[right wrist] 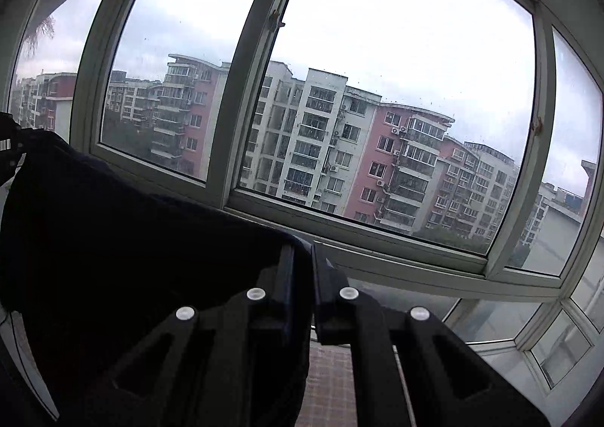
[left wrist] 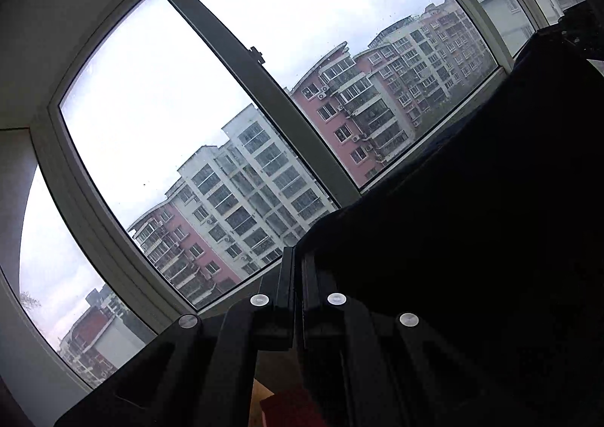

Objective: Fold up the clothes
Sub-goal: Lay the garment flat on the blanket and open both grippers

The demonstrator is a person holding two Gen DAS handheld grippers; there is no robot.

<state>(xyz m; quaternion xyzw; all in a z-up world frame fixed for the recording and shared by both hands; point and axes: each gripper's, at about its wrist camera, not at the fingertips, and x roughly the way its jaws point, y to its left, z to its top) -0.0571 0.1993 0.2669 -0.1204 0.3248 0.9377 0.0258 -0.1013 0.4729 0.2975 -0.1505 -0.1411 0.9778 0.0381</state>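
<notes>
A dark navy garment (left wrist: 472, 219) hangs in the air, stretched between both grippers in front of a window. My left gripper (left wrist: 298, 257) is shut on one top corner of it; the cloth spreads to the right of its fingers. My right gripper (right wrist: 304, 253) is shut on the other top corner; the garment (right wrist: 113, 230) spreads to the left and hangs down. The other gripper shows dimly at the far end of the cloth in each view. The lower part of the garment is hidden.
A large white-framed window (right wrist: 241, 94) fills both views, with apartment blocks outside. The window sill (right wrist: 377, 268) runs just beyond the right gripper. A tiled floor (right wrist: 328, 381) shows below, and a reddish object (left wrist: 287, 408) lies under the left gripper.
</notes>
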